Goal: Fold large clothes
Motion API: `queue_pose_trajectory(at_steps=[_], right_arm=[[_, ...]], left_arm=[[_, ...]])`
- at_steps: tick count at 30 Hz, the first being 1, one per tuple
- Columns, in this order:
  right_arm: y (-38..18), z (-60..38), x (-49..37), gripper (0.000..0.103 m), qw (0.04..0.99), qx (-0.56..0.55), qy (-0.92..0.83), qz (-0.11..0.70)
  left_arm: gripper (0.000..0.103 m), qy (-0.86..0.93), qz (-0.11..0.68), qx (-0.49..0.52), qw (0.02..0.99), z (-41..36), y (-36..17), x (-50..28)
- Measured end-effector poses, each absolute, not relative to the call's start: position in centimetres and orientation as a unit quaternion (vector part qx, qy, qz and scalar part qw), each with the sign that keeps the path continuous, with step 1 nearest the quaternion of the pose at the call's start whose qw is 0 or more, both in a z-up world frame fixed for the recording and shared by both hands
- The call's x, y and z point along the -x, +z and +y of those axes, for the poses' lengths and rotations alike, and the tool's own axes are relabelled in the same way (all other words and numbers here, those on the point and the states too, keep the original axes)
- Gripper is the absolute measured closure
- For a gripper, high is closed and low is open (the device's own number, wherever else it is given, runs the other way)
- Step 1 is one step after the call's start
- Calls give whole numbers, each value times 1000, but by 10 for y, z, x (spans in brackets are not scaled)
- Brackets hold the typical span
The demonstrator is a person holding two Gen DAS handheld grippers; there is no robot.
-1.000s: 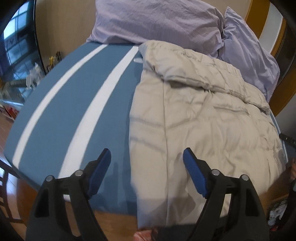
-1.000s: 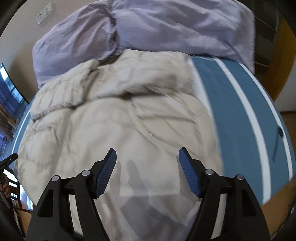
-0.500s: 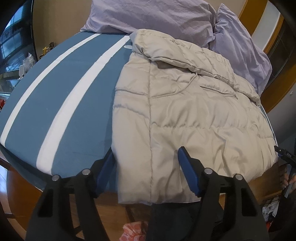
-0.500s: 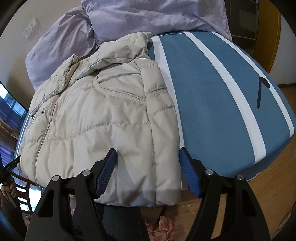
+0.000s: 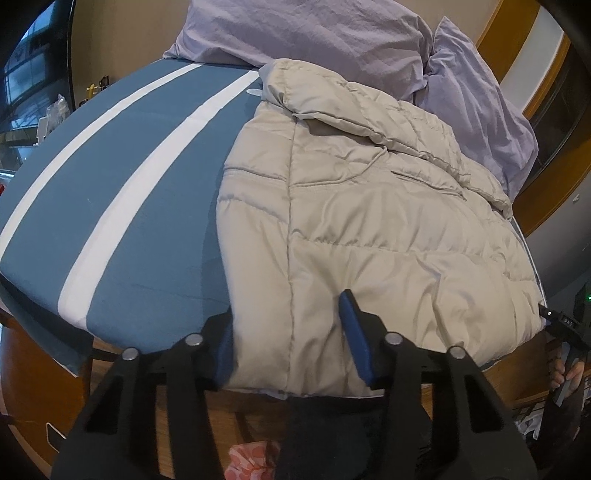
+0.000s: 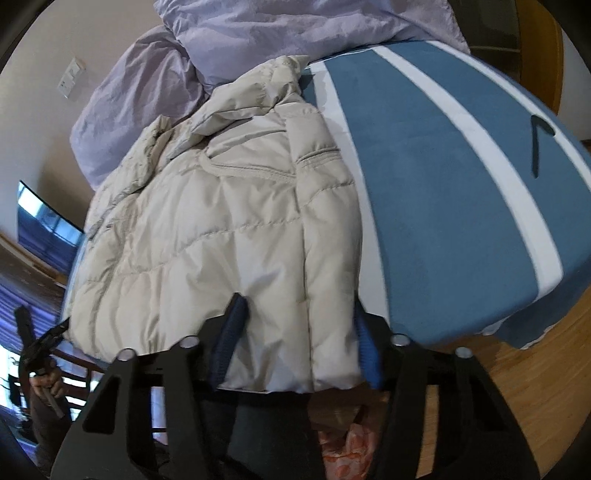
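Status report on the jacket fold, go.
Left tongs and right tongs just closing, each pinching a bottom corner of the beige jacket. Jacket flat on the striped bed. Pillows behind, nothing blocking.

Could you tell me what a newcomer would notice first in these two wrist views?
A puffy beige jacket sprawls over the blue bedspread with white stripes, its hem at the bed's near edge. The left gripper and right gripper have just been closing on that hem's two corners. Rumpled lilac pillows lie beyond its collar.

Both wrist views close, angled down; share beige jacket hem.
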State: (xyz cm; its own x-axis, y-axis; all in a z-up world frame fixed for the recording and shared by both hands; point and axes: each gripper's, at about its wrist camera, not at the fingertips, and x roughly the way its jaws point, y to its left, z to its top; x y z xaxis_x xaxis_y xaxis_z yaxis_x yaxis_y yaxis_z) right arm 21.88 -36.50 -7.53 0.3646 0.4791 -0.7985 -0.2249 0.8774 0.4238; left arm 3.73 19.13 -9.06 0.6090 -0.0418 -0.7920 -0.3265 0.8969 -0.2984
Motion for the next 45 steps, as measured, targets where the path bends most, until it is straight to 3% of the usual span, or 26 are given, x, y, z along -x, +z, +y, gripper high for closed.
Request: queue_pose_trajectory(at_steps=[4,6,9,14,27,45], right_arm=[[-76,-366,-217,69,815,-136,225,516],[-74,-365,-217,82,817,-141,230,510],[-66,-364,-215,88,825,-140,233,495],[-43,-359,-217,90,846,-135,234,460],[36,-317,-260,90,903,-77,212,366],[71,-260,-389,90,927,-60,168,329]], left_arm=[[65,79,428,219,873,192,-90,-35],[72,78,424,221,875,191,-88,-33],[82,80,416,216,880,188,-81,-33],[89,81,394,209,891,185,-61,-34],[89,105,320,188,923,195,22,-79],[90,153,302,166,926,226,71,-224]])
